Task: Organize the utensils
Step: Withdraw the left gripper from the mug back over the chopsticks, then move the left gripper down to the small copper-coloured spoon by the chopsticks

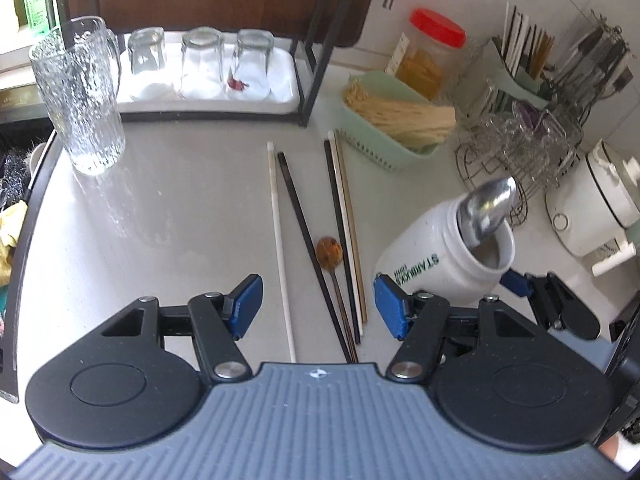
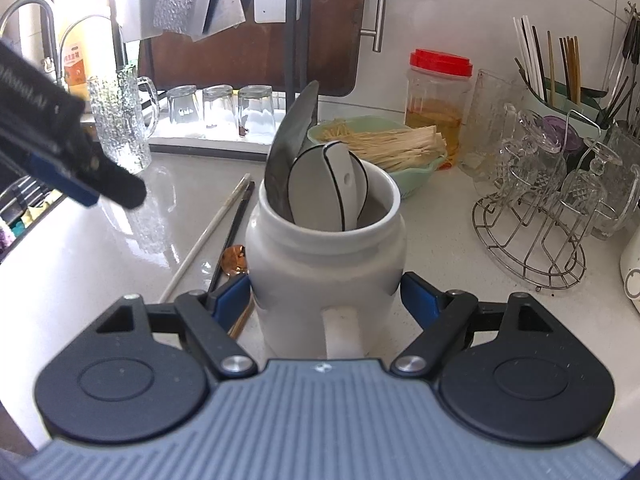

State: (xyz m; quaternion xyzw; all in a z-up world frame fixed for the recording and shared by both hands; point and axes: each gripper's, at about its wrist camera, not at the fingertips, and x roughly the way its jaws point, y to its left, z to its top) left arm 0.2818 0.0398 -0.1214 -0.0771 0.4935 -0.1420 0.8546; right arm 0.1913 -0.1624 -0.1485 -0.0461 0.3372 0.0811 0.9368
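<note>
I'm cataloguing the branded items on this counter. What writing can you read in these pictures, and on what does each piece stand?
"STARBUCKS", green letters, seen upside down: on the white ceramic mug with spoons in it.
Smaller line under that word: too small to read.
Label on the green glass bottle, top left: blurred, unreadable.
Label on the orange bottle by the tap: characters too small to read.
Label on the red-lidded clear plastic jar: unreadable.
</note>
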